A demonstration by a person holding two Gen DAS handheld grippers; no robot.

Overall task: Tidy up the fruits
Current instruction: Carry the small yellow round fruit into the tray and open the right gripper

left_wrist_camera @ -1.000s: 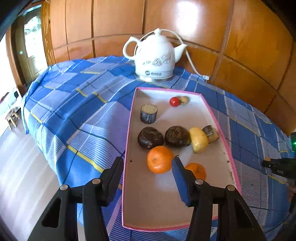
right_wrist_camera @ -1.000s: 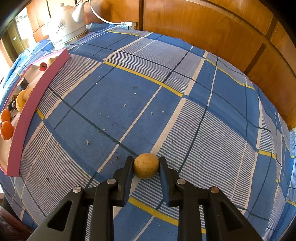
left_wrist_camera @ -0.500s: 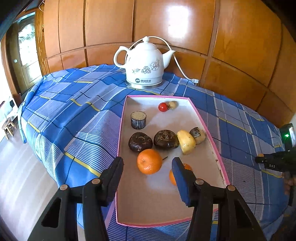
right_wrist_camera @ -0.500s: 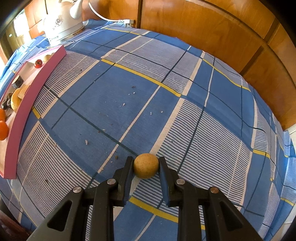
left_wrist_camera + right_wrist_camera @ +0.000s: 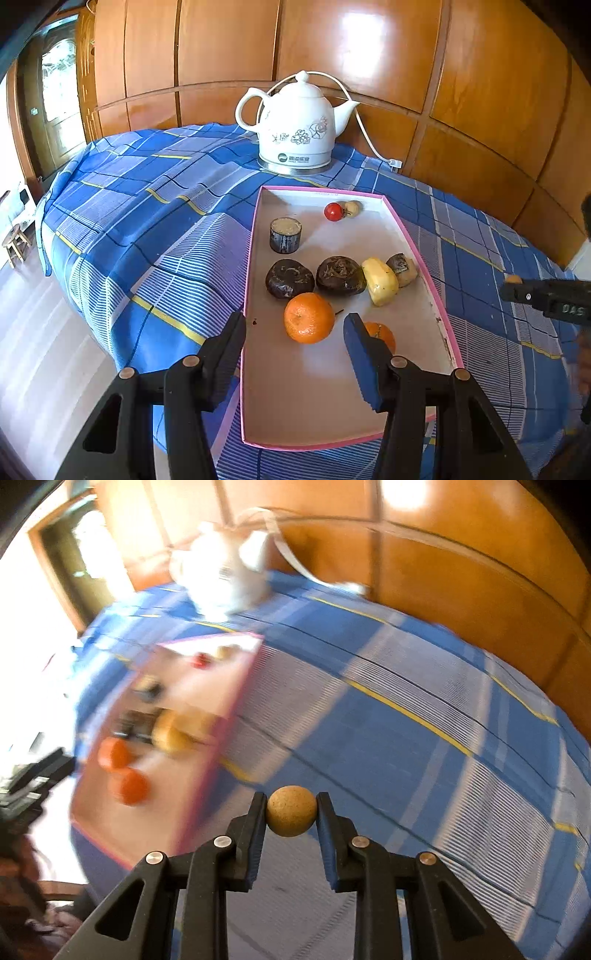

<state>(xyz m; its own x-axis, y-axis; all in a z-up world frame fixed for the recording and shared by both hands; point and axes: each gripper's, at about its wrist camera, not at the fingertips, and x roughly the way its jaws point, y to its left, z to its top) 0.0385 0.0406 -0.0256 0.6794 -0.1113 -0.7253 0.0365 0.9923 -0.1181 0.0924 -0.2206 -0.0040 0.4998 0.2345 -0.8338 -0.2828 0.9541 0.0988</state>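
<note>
In the left wrist view, the left gripper (image 5: 295, 341) hangs with its jaws partly apart and nothing between the pads, above the near end of a shallow pink-rimmed tray (image 5: 424, 251) lying on the bench under a blue checked cloth (image 5: 155, 206). The tray holds the sorted fruit: a bright orange mandarin (image 5: 308, 317) just beyond the jaws, a second mandarin (image 5: 382, 334) half hidden behind the right finger, two dark brown wrinkled fruits (image 5: 290, 277) side by side, a pale yellow piece (image 5: 380, 282) leaning on a brown-skinned chunk (image 5: 402, 269), a dark cut cylinder (image 5: 285, 235) standing upright, and a small red tomato (image 5: 333, 211) touching a tan ball (image 5: 352, 208) at the far end. A white kettle (image 5: 299, 129) stands beyond the tray, against the wood panelling. At the right edge the right gripper (image 5: 513, 282) shows from the side, a small tan thing at its tip.

In the right wrist view, the right gripper (image 5: 291, 812) is clamped on a round tan fruit (image 5: 291, 811), matt and finely speckled, pressed by both pads. It appears to be clear of the cloth, over the bench to the right of the tray (image 5: 207, 760), though the background is too smeared to be sure. The tray's contents are only blurs of colour here.
</note>
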